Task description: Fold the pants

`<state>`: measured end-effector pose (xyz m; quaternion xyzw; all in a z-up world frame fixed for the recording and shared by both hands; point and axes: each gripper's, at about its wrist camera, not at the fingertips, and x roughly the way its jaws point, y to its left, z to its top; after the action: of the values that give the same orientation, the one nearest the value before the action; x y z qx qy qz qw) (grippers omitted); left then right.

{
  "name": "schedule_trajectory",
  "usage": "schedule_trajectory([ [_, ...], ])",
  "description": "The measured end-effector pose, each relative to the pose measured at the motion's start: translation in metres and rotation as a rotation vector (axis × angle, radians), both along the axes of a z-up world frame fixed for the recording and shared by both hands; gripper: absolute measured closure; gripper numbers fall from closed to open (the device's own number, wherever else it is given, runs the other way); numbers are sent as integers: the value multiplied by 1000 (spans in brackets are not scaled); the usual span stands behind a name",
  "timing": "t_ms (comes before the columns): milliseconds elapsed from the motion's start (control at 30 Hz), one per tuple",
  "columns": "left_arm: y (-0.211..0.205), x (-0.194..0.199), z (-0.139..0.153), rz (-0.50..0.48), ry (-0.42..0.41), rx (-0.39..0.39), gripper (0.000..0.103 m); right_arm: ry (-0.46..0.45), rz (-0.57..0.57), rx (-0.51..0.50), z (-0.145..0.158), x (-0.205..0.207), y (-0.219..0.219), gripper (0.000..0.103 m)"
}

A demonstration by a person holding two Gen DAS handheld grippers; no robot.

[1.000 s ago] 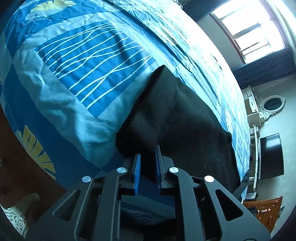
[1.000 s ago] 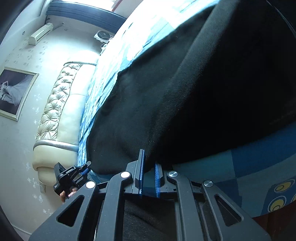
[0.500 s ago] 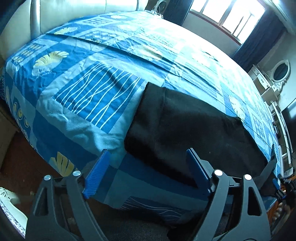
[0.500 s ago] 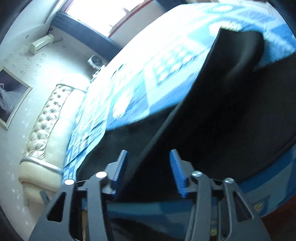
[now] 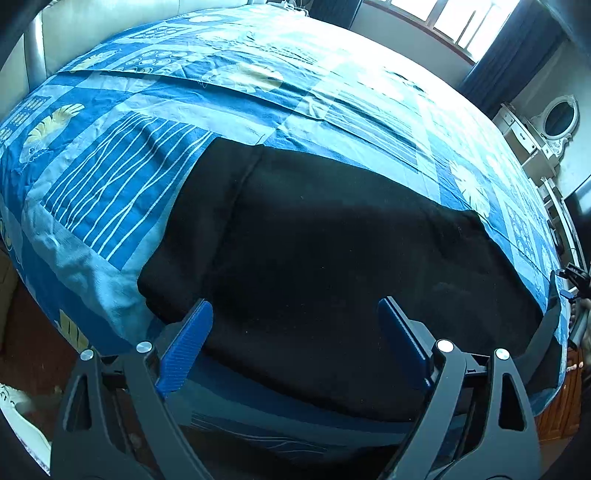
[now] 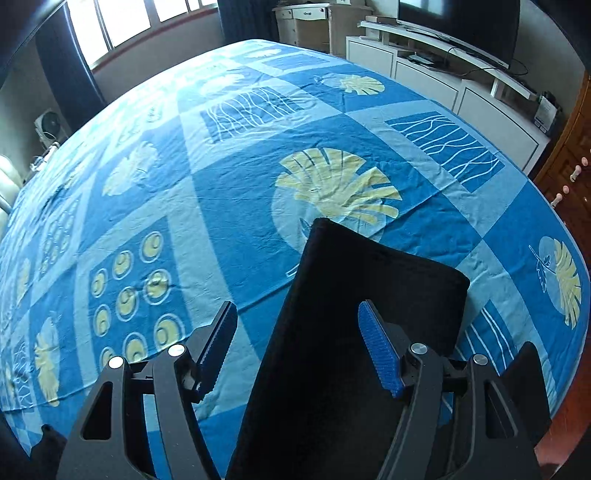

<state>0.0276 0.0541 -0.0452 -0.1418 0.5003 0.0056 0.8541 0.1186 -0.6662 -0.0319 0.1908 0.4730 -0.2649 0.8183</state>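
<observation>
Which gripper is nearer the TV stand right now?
Right. The right gripper hangs open over the pants facing the TV stand across the bed; the left gripper is open at the pants' other end.

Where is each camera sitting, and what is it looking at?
Left wrist camera: sits on the left claw, looks down at the black pants on the blue bedspread, toward the window; its open fingers show.
Right wrist camera: sits on the right claw, looks down along the pants toward the TV; its open fingers show.
Both show the same pants, bedspread and window wall.
</observation>
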Motion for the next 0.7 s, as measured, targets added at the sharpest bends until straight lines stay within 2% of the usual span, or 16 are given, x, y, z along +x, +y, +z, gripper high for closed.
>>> schedule_trajectory([
  [67, -4, -1, 0, -11, -1, 15, 12, 56, 1, -9, -15, 5, -5, 37],
  [133, -6, 0, -2, -12, 8, 21, 12, 35, 1, 29, -22, -3, -14, 81],
  [200, -8, 1, -3, -4, 11, 21, 12, -64, -8, 97, -16, -22, -22, 94],
  [367, -11, 1, -5, 2, 13, 43, 12, -352, 5, 164, 31, -113, -35, 96],
  [467, -15, 0, -5, 0, 11, 57, 12, -476, -30, 194, 47, -185, -47, 96],
  [567, -16, -1, -6, 2, 8, 68, 12, -532, -96, 246, 37, -249, -58, 96],
  [700, -18, 0, -8, 14, 8, 82, 12, -486, -182, 311, -11, -293, -67, 96],
])
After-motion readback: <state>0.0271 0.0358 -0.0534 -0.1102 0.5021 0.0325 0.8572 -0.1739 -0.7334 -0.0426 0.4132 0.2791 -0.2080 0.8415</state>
